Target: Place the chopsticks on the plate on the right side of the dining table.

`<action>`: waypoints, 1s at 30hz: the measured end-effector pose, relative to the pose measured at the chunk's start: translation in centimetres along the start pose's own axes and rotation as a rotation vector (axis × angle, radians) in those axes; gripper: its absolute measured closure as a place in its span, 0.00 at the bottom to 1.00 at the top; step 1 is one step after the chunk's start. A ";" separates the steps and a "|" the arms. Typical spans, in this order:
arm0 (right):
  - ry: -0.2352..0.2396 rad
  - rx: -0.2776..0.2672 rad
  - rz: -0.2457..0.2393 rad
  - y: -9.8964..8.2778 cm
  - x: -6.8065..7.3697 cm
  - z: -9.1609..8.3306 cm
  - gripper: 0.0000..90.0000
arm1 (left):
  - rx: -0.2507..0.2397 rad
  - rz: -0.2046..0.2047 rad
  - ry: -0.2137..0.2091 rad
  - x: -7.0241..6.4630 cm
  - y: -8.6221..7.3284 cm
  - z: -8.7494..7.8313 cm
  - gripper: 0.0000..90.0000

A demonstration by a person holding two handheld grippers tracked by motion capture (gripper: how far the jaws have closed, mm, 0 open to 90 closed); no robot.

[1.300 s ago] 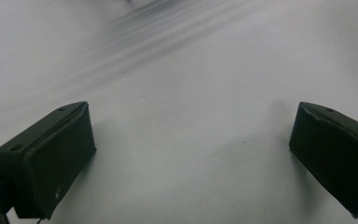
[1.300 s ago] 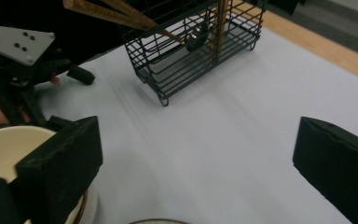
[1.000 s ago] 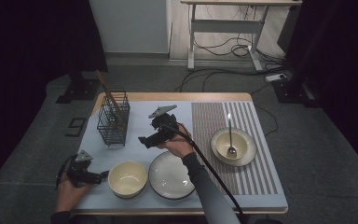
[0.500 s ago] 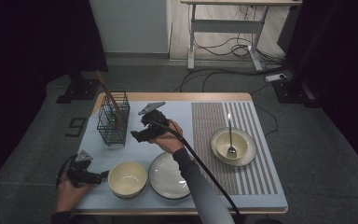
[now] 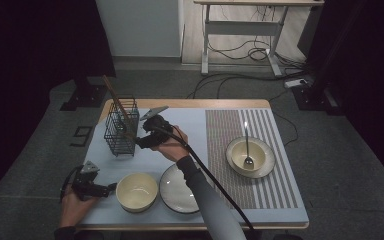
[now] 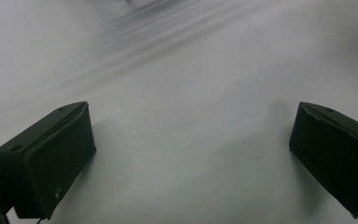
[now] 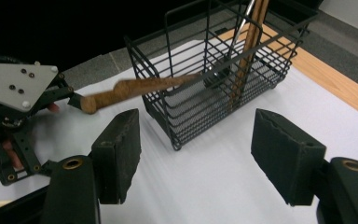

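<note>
Right gripper (image 7: 196, 154) jaws closing, empty, facing wire basket (image 7: 223, 79).

Two black hand-held grippers: left gripper (image 5: 111, 187) and right gripper (image 5: 141, 141), each topped with a grey three-cornered plate (image 7: 15, 85) studded with small dark and pale screws

Blocky black jaw pads (image 7: 118, 151) with a rough, matte face, mounted on black arms with brass-coloured ringed holes (image 7: 72, 164)

Open black linkage frame with small bolts under the left gripper's plate

Thick black cable (image 5: 215, 185) trailing from the right gripper along the forearm; a black cable looping beside the left one

Grey long sleeve (image 5: 207, 200) on the right arm, dark cuff (image 5: 65, 232) at the left wrist
</note>
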State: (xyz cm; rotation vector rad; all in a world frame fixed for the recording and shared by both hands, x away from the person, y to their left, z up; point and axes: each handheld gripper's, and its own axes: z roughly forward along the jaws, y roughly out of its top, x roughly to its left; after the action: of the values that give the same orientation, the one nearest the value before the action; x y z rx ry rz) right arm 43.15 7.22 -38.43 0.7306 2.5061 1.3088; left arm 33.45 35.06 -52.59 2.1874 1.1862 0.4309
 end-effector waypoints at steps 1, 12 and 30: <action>0.002 -0.002 0.001 0.1 0.1 0.1 0.38 | 0.000 0.000 0.000 0.0 0.0 0.0 0.00; 0.007 -0.009 0.004 0.8 -0.1 0.3 0.35 | 0.000 0.000 0.000 0.0 0.0 0.0 0.00; 0.006 -0.031 0.018 1.6 -0.1 1.5 0.62 | 0.001 0.000 0.001 0.0 0.0 0.0 0.00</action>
State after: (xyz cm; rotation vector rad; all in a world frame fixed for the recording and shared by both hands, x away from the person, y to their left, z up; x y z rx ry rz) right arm 44.39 9.00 -38.03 0.7455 2.4841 1.3551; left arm 33.44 35.06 -52.58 2.1882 1.1867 0.4311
